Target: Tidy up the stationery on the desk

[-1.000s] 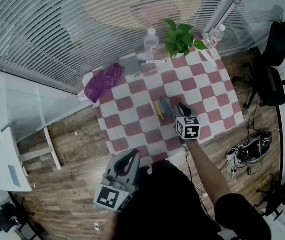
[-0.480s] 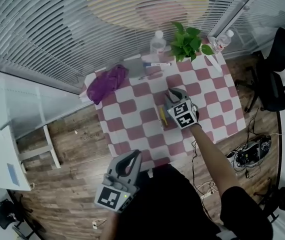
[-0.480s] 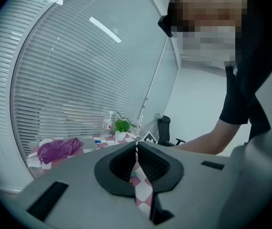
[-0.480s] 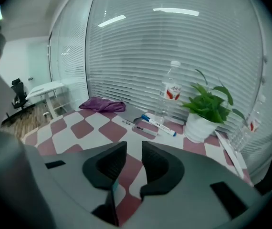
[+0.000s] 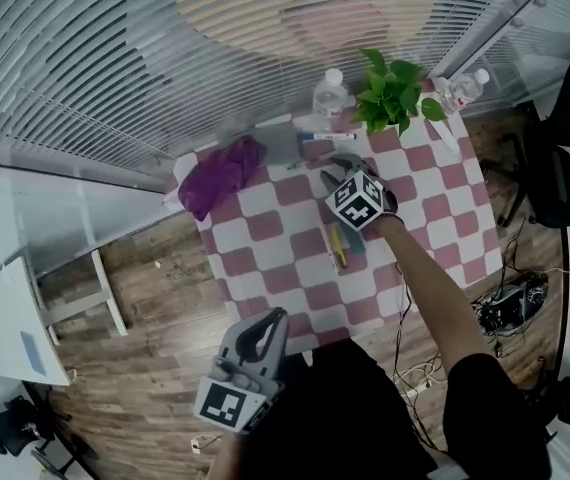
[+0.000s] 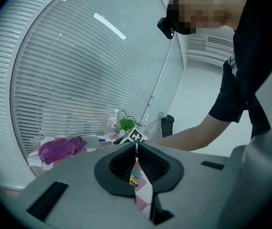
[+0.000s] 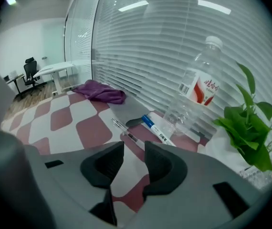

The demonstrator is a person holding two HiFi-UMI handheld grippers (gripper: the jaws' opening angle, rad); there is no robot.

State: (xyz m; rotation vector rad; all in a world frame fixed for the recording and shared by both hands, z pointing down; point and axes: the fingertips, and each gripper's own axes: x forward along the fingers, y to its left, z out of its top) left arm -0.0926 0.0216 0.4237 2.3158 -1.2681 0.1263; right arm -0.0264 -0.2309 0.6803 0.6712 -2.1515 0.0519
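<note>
A marker with a blue cap (image 7: 156, 129) and a clear pen (image 7: 126, 133) lie on the checkered tablecloth (image 5: 265, 226) near the back, in front of a grey pouch (image 5: 278, 143). My right gripper (image 5: 335, 168) hovers just short of them, pointing down at the cloth. Its jaws (image 7: 133, 151) have just been opening and nothing is between them. A yellow item (image 5: 336, 247) and a teal one (image 5: 354, 240) lie together mid-table behind the right hand. My left gripper (image 5: 265, 333) is held low off the table's near edge, shut and empty (image 6: 137, 149).
A crumpled purple cloth (image 5: 220, 173) lies at the back left. A water bottle (image 7: 195, 87) and a potted plant (image 7: 253, 123) stand just behind the pens, a second bottle (image 5: 465, 90) at the back right corner. Blinds close off the far side. An office chair (image 5: 565, 158) stands right.
My right gripper has travelled from the stationery pile mid-table toward the pens at the back, rolling as it went, and its jaws have spread. The left gripper has shifted slightly.
</note>
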